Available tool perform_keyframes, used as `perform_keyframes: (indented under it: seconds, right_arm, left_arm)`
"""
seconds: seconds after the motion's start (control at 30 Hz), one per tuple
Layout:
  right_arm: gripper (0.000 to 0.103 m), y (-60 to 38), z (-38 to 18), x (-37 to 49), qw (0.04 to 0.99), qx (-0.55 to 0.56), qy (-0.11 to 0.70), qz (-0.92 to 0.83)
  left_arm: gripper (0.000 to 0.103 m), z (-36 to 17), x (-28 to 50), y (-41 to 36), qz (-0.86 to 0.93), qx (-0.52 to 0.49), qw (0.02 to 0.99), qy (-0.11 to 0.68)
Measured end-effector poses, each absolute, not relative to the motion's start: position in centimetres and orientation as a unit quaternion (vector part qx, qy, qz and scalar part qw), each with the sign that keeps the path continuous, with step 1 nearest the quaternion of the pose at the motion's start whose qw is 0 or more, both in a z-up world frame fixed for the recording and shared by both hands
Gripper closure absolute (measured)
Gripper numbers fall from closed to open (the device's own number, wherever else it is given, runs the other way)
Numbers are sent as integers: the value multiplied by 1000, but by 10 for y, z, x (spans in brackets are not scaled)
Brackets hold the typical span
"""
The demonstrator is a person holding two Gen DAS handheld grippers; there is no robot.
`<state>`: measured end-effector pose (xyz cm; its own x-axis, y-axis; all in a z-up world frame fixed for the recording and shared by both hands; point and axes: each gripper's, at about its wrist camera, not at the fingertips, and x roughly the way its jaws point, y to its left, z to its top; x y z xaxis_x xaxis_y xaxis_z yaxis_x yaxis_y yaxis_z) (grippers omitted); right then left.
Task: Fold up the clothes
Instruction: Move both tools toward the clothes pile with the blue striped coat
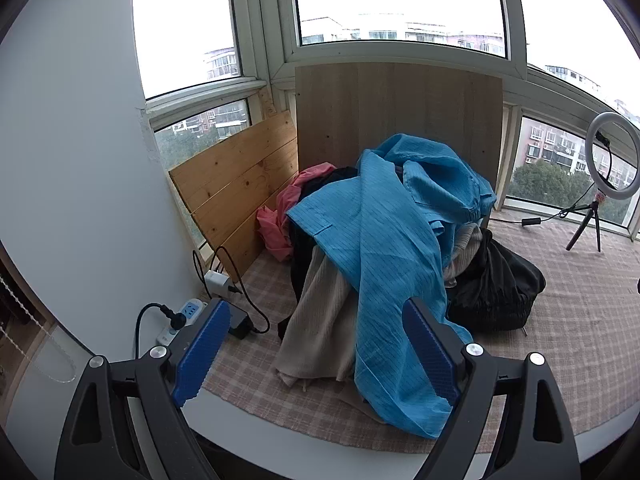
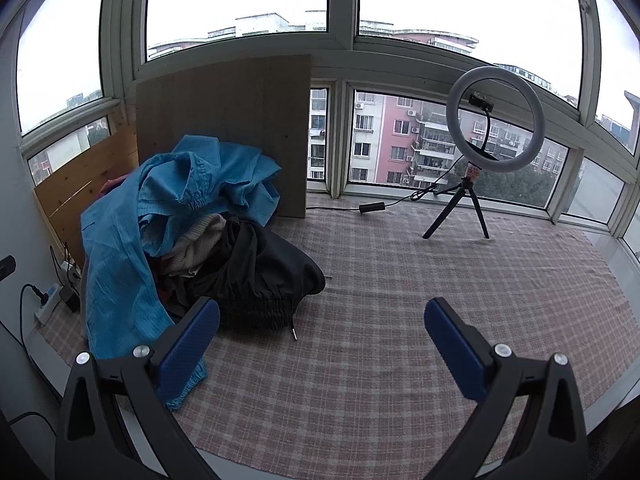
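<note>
A loose heap of clothes [image 1: 384, 248] sits at the far left of the checked tabletop [image 2: 400, 320], blue garment [image 1: 384, 232] draped on top. Both the left hand-held gripper [image 1: 316, 360] and right hand-held gripper [image 2: 320, 352] hover empty with jaws spread, the bare tabletop at right leaving room for folding.

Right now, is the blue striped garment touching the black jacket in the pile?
Touching. The right wrist view shows the blue striped garment draped over the pile, its folds lying against the black jacket with no gap between them.

We found no legible text; the small orange tag [image 2: 473, 173] on the black tripod's [image 2: 457, 211] stem was too blurred.
</note>
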<state>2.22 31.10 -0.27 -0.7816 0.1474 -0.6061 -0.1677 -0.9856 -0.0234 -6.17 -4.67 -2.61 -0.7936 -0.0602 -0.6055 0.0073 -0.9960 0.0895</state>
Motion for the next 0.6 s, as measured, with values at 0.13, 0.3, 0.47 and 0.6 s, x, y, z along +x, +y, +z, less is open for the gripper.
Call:
perform_keyframes:
  seconds: [0.13, 0.3, 0.47, 0.6]
  right_arm:
    - [0, 316, 4, 2, 63, -314, 10, 947]
    - [0, 322, 13, -24, 38, -307, 3, 951]
    - [0, 331, 28, -60, 9, -296, -14, 955]
    - [0, 332, 34, -93, -25, -294, -16, 955]
  left_arm:
    - [16, -22, -70, -42, -947, 316, 38, -50]
    - [17, -11, -90, -45, -946, 319, 48, -22]
    - [23, 10, -112, -62, -947, 311, 84, 6]
    - [23, 27, -117, -78, -946, 301, 120, 17]
